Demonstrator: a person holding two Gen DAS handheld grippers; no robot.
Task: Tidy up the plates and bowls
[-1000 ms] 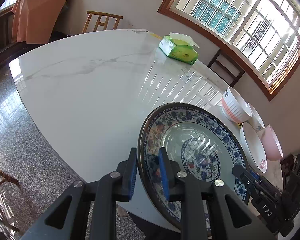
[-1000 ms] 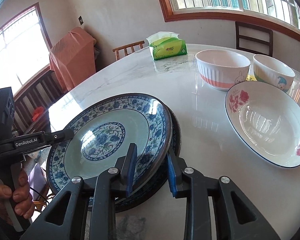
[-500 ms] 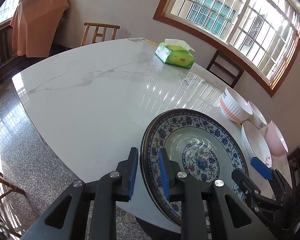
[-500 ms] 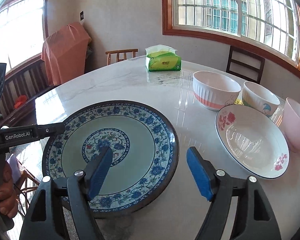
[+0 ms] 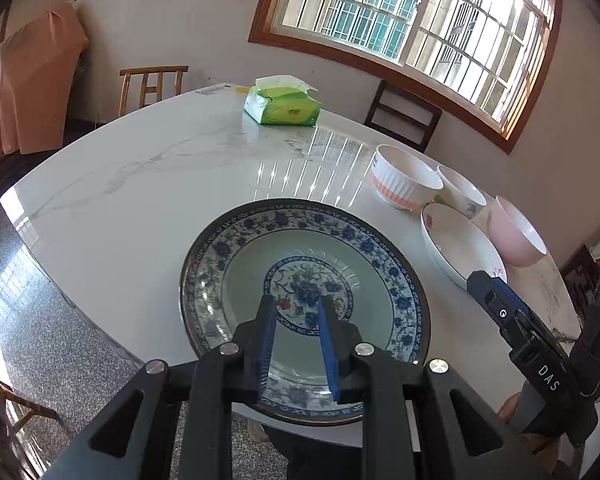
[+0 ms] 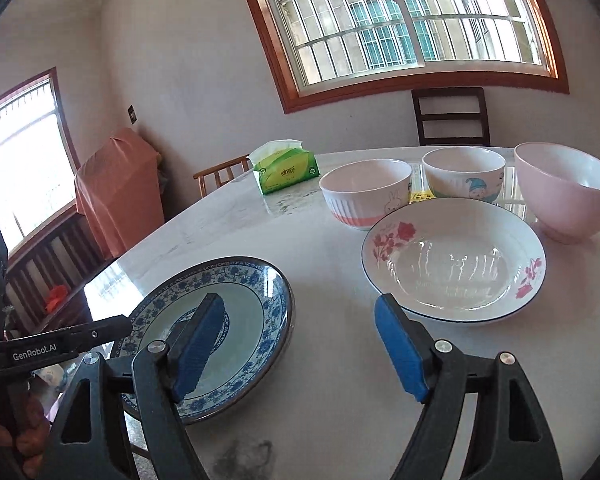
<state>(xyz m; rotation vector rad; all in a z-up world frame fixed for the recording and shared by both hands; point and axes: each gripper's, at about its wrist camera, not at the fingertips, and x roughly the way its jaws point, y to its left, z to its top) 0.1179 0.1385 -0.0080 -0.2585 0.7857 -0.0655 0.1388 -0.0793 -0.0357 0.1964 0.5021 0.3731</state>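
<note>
A blue-and-white plate (image 5: 240, 276) (image 6: 260, 304) lies flat near the front edge of the marble table (image 5: 140, 184). My left gripper (image 5: 296, 304) hovers over its near half, jaws a narrow gap apart with nothing between them. My right gripper (image 6: 300, 312) stands wide open to the plate's right, over bare table, holding nothing; its left pad overlaps the plate's middle in the right wrist view. To the right are a white plate with red flowers (image 6: 452, 260), a ribbed white-and-pink bowl (image 6: 364, 192), a small cartoon bowl (image 6: 464, 172) and a pink bowl (image 6: 568, 196).
A green tissue pack (image 6: 284, 168) sits at the table's far side. A wooden chair (image 5: 152, 84) and a dark chair (image 6: 452, 116) stand behind the table. A hand (image 6: 24, 436) holds the left gripper at the table's front edge.
The right gripper let go of the blue-and-white plate's rim, opened wide and drew back. The plate now lies flat. The left gripper came off the rim and moved over the plate.
</note>
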